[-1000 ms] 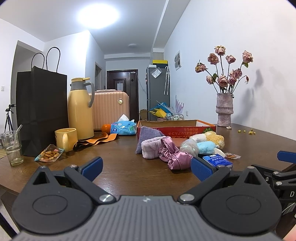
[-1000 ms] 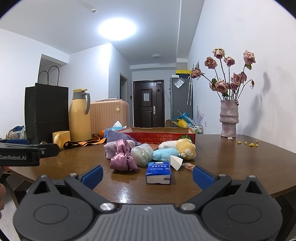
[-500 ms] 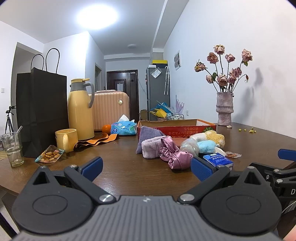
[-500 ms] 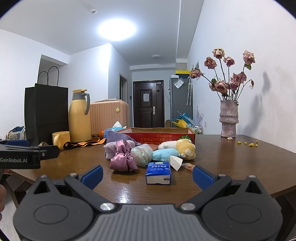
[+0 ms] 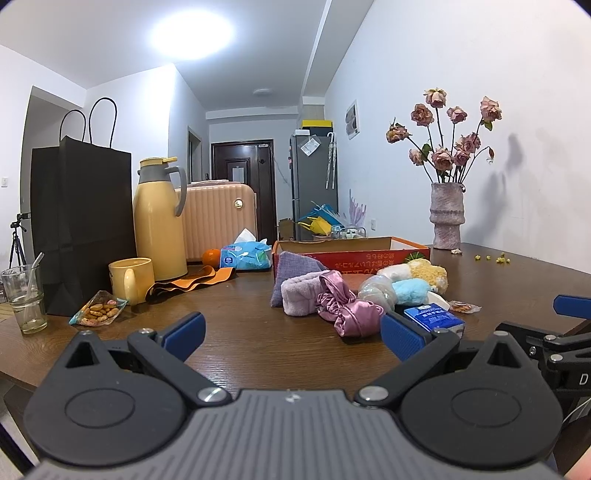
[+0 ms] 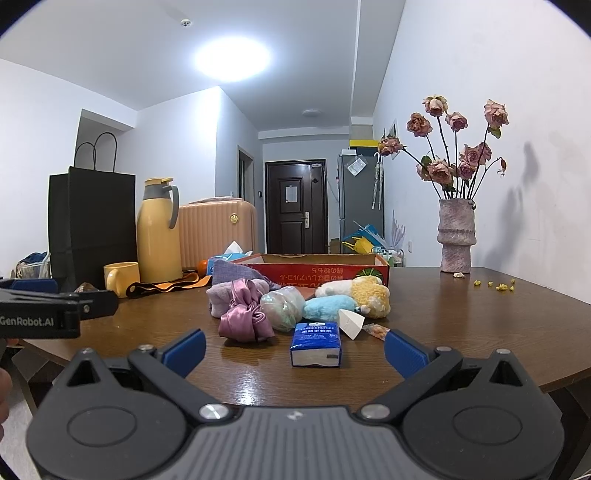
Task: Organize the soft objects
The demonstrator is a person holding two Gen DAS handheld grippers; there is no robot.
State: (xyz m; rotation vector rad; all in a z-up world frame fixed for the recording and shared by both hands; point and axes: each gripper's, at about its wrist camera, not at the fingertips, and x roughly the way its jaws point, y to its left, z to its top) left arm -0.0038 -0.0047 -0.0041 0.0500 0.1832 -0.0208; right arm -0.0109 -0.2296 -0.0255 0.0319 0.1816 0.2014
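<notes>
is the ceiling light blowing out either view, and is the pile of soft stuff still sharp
Left wrist view: ceiling light is a blown-out white patch; the pink scrunchie stays sharp. Right wrist view: same glare, tissue pack crisp, edges bent by fisheye.

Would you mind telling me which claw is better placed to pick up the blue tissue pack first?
Right, probably. The open right claw has the blue tissue pack centred just ahead of it. From the open left claw the pack sits off beside its right fingertip.
</notes>
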